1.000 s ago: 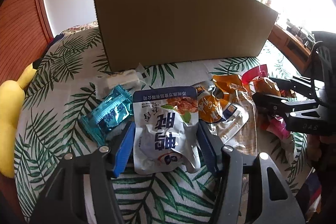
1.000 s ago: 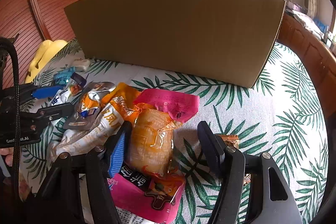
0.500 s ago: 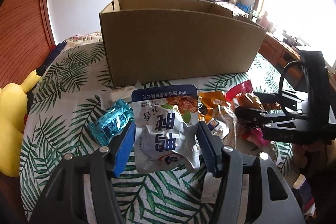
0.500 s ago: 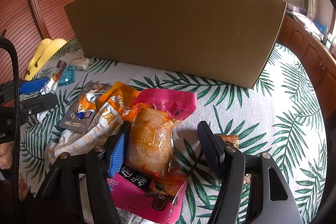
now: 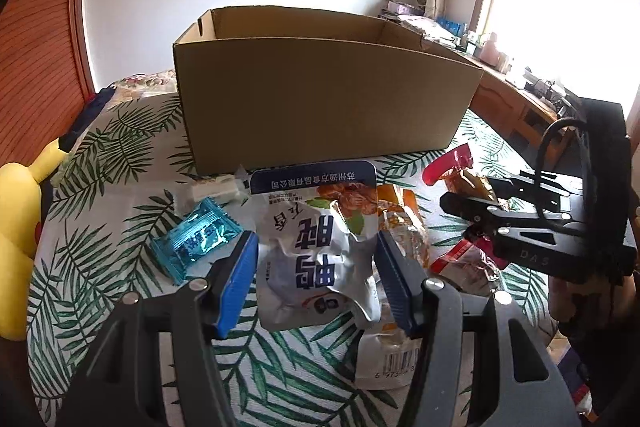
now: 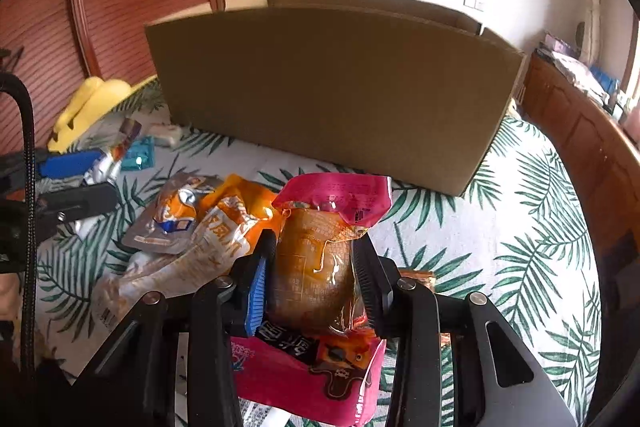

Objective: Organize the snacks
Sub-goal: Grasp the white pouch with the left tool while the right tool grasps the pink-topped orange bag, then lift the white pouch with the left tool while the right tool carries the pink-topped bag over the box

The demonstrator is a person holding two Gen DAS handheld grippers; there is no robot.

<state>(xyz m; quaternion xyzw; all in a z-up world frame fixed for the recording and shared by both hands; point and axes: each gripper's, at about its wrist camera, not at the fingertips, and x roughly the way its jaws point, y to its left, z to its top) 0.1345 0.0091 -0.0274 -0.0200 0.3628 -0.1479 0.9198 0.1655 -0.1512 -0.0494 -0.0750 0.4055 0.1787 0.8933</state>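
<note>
- Beyond both pairs of tongs stands one open cardboard box (image 5: 320, 95), its long side facing them and its open top above the snacks, so each packet must go up and forward over the near wall.
- Left gripper (image 5: 316, 279): closed on one white and blue pouch (image 5: 316, 251), which seems raised off the leaf-print cloth (image 5: 100, 227); the pouch's long axis runs away from the hand toward the box.
- Right gripper (image 6: 312, 279): jaws closing on one pink and brown packet (image 6: 320, 259), pads at its sides; its long axis also points boxward.
- Neither is clearly nearer the box; the left looks higher and readier to drop.
- Loose on the cloth: one blue wrapper (image 5: 196, 239), one small white packet (image 5: 212, 189), at least three orange or silver packets (image 6: 188, 223), exact count unclear in the heap.
</note>
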